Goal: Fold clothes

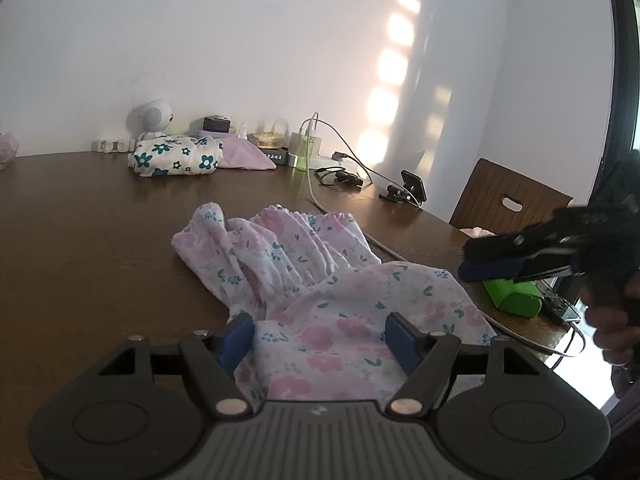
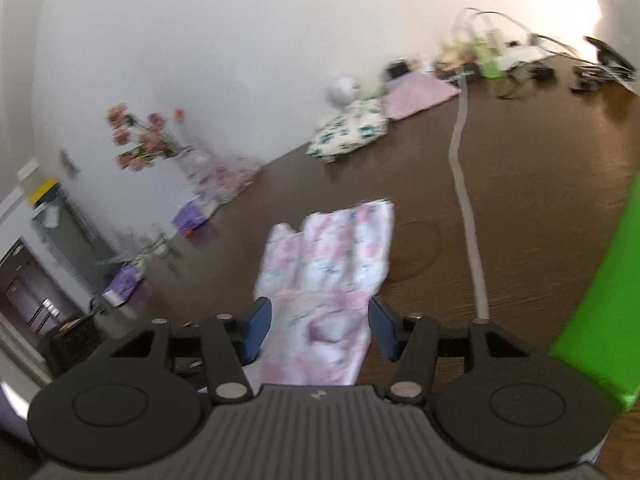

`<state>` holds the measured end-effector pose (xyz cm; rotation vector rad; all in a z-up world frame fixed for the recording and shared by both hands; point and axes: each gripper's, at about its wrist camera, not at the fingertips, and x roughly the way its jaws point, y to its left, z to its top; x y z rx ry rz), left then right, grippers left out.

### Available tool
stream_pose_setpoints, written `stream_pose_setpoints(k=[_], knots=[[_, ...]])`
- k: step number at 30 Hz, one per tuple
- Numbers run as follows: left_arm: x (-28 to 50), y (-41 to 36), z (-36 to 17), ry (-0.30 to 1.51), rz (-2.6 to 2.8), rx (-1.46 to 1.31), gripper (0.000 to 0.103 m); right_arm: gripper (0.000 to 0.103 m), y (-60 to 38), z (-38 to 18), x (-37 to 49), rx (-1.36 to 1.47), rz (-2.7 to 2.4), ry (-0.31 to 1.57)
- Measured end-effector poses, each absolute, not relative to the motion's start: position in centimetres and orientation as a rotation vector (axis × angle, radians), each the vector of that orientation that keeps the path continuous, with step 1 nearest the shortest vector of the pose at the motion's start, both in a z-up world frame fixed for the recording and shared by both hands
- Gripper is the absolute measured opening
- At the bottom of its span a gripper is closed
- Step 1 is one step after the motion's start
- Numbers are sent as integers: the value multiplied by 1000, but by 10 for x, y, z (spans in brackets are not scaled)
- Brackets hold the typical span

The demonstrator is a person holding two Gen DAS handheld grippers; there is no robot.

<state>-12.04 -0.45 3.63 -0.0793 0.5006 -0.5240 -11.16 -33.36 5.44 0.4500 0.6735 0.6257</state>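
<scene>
Two grippers worked over one pink floral garment (image 1: 320,280) spread on the brown wooden table (image 1: 80,240). The left gripper (image 1: 322,338) stood with jaws spread wide, cloth lying between its blue pads, nothing pinched. The right gripper (image 2: 316,328) likewise gaped, the garment's near end between its fingers. Right of it lay a green box (image 2: 600,300) and a pale cable (image 2: 466,208). Farther ahead sat a folded teal-flowered bundle (image 1: 176,156), touching a pink cloth (image 1: 244,156) by the wall.
</scene>
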Motion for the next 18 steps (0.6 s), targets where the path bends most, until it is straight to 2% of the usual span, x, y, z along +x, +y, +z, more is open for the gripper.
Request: stream_pose_setpoints(k=[4, 10, 11, 12, 13, 14, 16, 18], knots=[[-122, -6, 38, 497, -519, -60, 72, 65, -322, 48, -109, 440, 610, 696], [-124, -9, 40, 485, -512, -34, 72, 65, -305, 38, -101, 448, 606, 721], [-124, -9, 40, 485, -513, -34, 72, 60, -303, 36, -100, 465, 613, 725], [-124, -9, 39, 484, -515, -38, 72, 50, -302, 34, -98, 481, 620, 728], [-123, -9, 39, 485, -517, -42, 73, 26, -300, 32, -97, 498, 627, 732], [-123, -9, 38, 486, -518, -46, 73, 17, -299, 29, -95, 514, 633, 736], [-122, -8, 37, 488, -519, -54, 73, 6, -296, 25, -92, 547, 647, 743], [-122, -7, 36, 484, -518, -55, 73, 6, -300, 18, -87, 621, 652, 763]])
